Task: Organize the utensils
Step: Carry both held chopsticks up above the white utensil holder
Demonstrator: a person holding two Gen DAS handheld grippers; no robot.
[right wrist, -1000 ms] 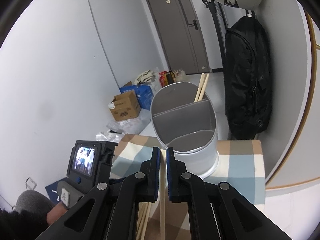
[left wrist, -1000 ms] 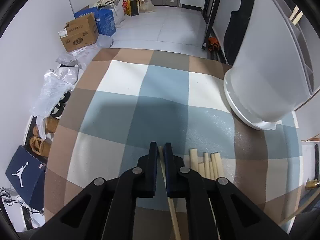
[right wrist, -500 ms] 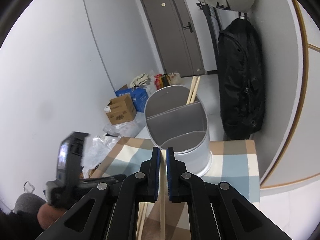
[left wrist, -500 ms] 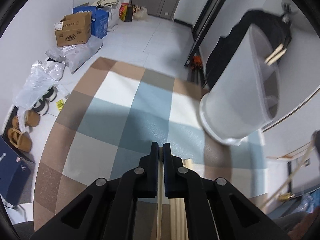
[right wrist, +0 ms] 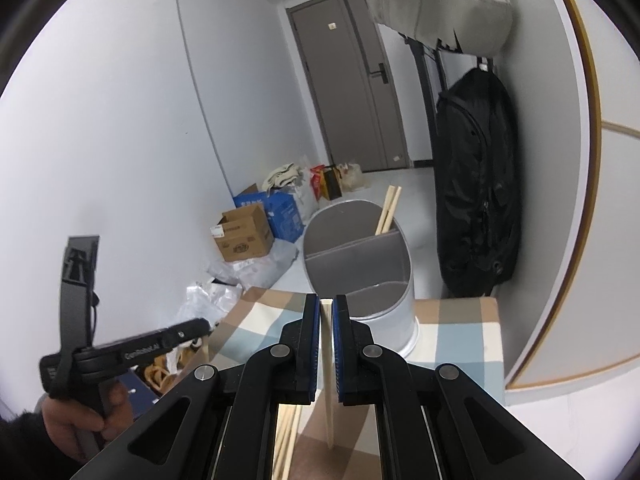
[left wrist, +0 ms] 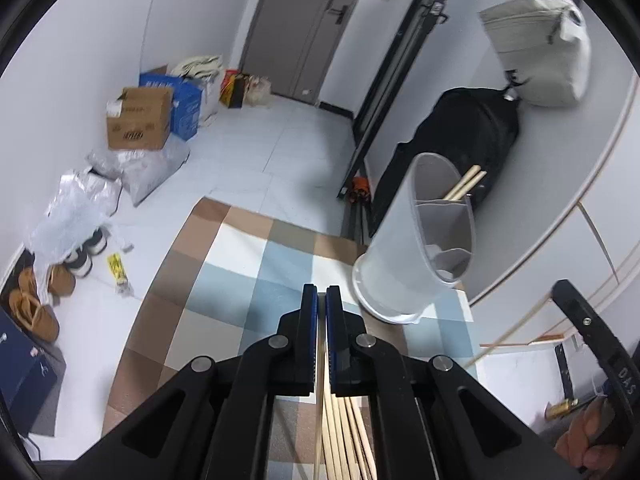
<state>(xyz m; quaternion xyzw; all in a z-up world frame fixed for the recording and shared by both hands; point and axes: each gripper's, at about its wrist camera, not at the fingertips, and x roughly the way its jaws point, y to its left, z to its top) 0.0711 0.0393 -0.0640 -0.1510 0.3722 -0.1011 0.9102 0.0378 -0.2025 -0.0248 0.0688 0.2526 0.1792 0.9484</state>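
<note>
The white plastic divided utensil holder (right wrist: 360, 276) stands on the checked blue, brown and white cloth surface (right wrist: 460, 332), with two pale wooden chopsticks (right wrist: 387, 209) already leaning in its far compartment.

The right gripper (right wrist: 327, 322) has its jaws narrowed onto a single light wooden chopstick (right wrist: 329, 380), whose long axis runs along the fingers, the top end just showing between the tips and the rest hanging down toward the surface. The holder lies straight ahead of these jaws and a little below them, near at hand.

The left gripper (left wrist: 321, 320) likewise has its jaws pinched on a thin wooden stick (left wrist: 319, 412), lengthwise between the fingers; from it the holder (left wrist: 416, 240) sits ahead and off to the right. More loose chopsticks (left wrist: 344, 440) lie on the surface below, on the side of the holder nearest the person.

The right gripper looks the nearer and better lined up, so its stick would likely go in first, dropped end-down into an open compartment.
</note>
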